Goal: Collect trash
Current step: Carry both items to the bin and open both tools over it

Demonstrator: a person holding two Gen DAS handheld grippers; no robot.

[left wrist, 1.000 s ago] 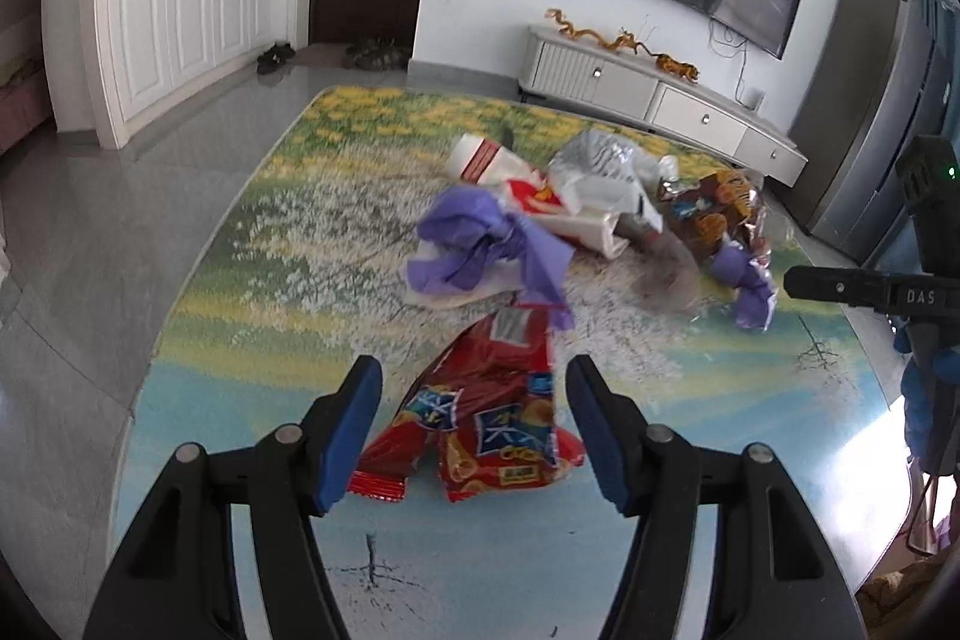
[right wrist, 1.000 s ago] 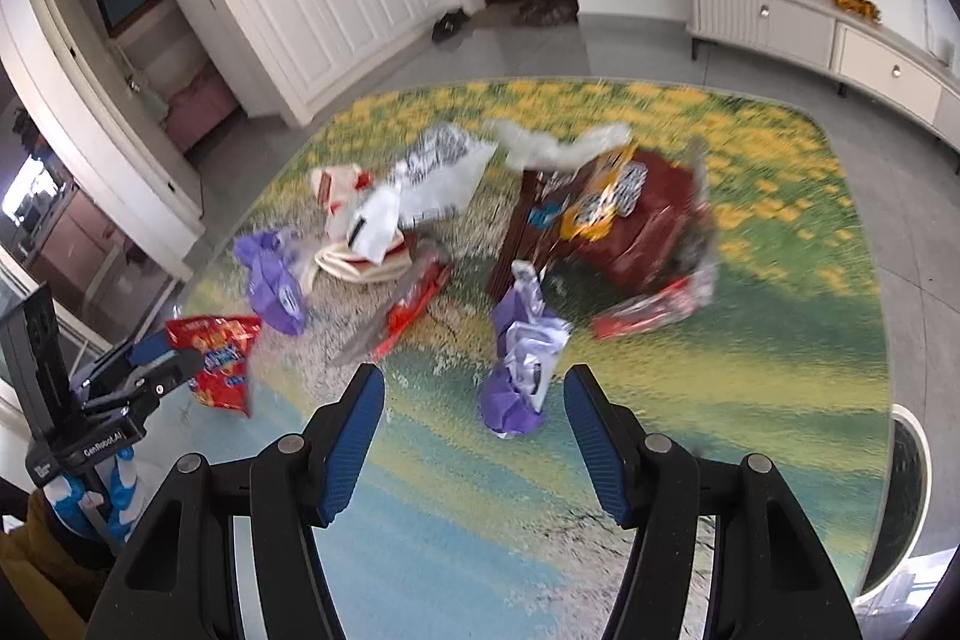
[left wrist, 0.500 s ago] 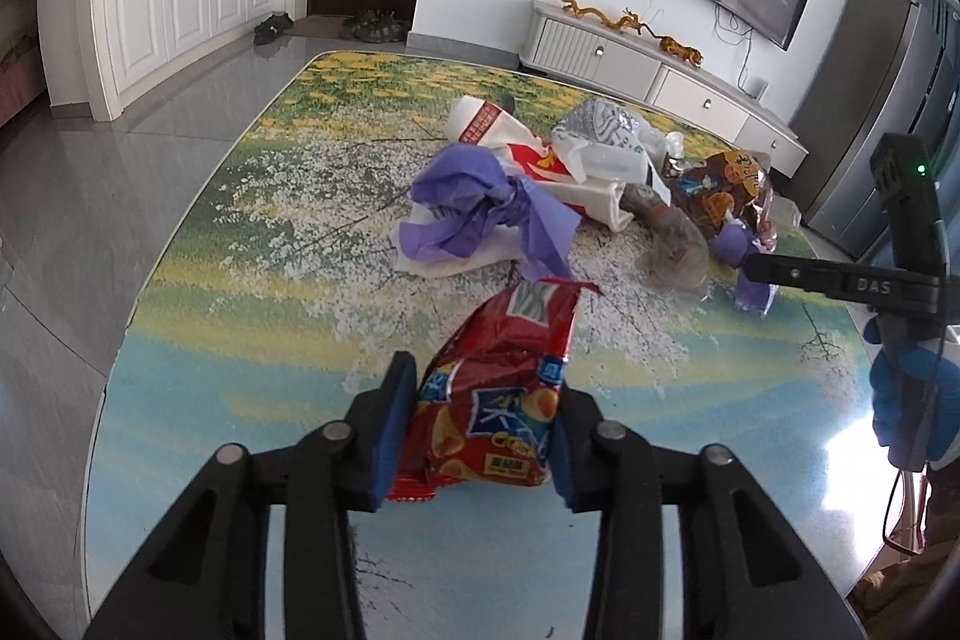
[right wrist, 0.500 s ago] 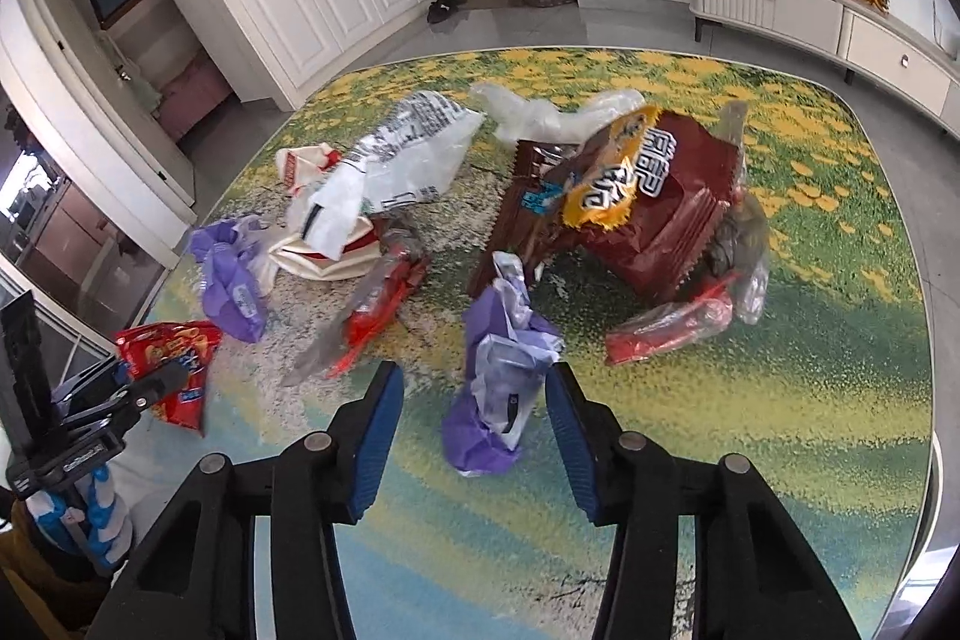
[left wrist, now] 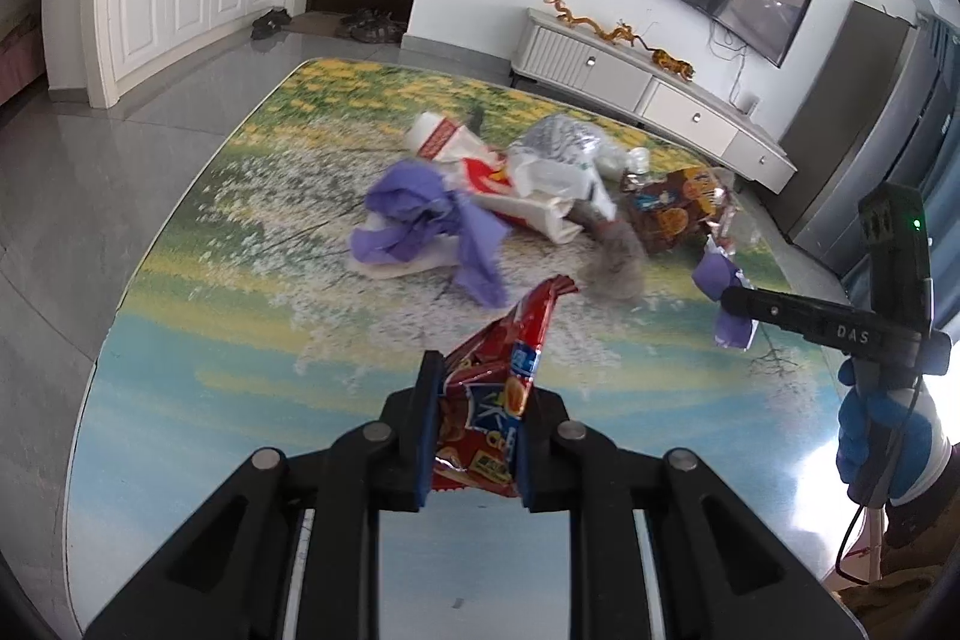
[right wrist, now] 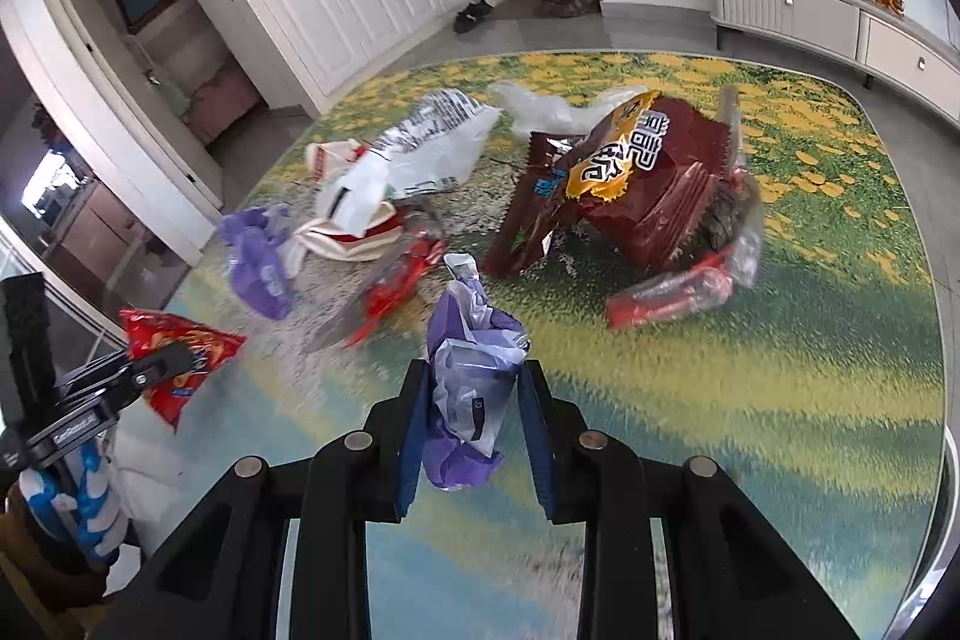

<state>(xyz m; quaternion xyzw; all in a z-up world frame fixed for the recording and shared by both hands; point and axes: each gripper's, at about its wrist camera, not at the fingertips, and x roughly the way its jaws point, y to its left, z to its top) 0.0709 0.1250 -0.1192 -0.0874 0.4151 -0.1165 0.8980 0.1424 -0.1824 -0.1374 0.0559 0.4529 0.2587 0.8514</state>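
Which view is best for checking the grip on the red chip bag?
Left wrist view: the red chip bag sits crumpled between the closing left gripper pads, close up and sharp. The right wrist view shows it only small at the left edge, partly hidden behind that gripper.

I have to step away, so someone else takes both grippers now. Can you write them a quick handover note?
Left gripper: jaws closing on the red snack bag, pads pressing it.
Right gripper: jaws closing around the purple-and-silver wrapper, gripped.
Left on the table: brown snack bag, white plastic bags, purple wrapper, red wrappers.
No bin in view; nothing deposited yet.
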